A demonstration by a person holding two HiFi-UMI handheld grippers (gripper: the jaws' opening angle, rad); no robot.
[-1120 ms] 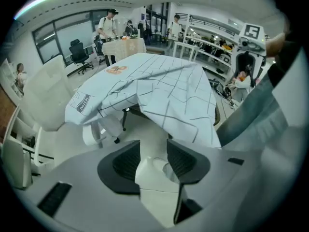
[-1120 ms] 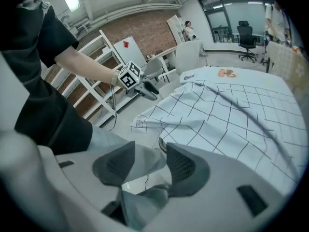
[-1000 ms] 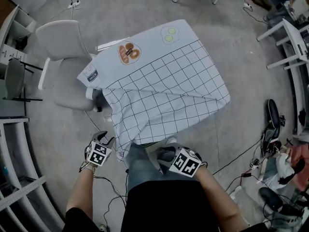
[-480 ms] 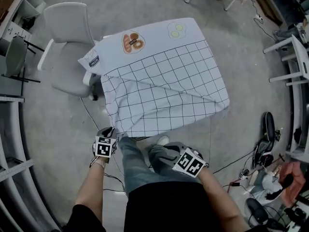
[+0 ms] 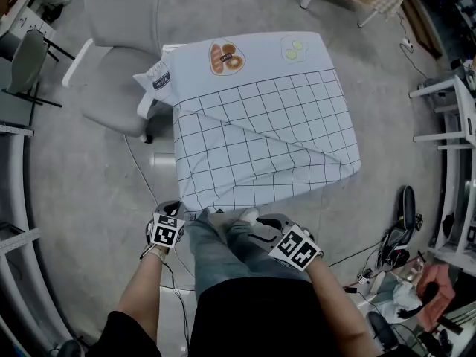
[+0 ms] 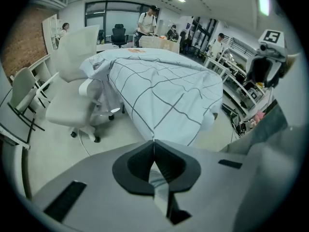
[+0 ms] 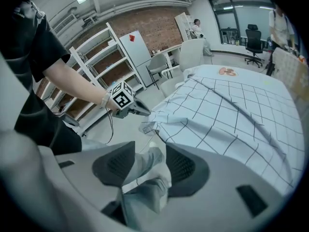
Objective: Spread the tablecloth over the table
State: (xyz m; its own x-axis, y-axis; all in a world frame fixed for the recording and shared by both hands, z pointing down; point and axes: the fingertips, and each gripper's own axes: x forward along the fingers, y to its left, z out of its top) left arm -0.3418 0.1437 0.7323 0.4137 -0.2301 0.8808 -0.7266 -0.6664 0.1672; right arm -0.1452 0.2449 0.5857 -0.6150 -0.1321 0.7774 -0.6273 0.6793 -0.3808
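A white tablecloth (image 5: 260, 140) with a black grid lies over the table, rumpled, with a diagonal fold; the far strip of the table (image 5: 253, 50) shows a pale cover with food prints. My left gripper (image 5: 180, 213) is at the cloth's near left corner. Its jaws have just been closing, and in the left gripper view (image 6: 153, 141) they are shut with the cloth's corner (image 6: 159, 129) pinched between them. My right gripper (image 5: 253, 227) hovers by the near edge, over the person's legs. In the right gripper view its jaws (image 7: 149, 148) stand open, with only the jeans behind them.
A grey office chair (image 5: 119, 28) stands at the table's far left and another chair (image 5: 26, 58) at the left edge. White shelving (image 5: 15, 251) lines the left, a white table (image 5: 454, 103) the right. Cables and gear (image 5: 401, 236) lie on the floor.
My left gripper has moved in and down to the cloth's near left corner and has shut on it. The right gripper has hardly moved.
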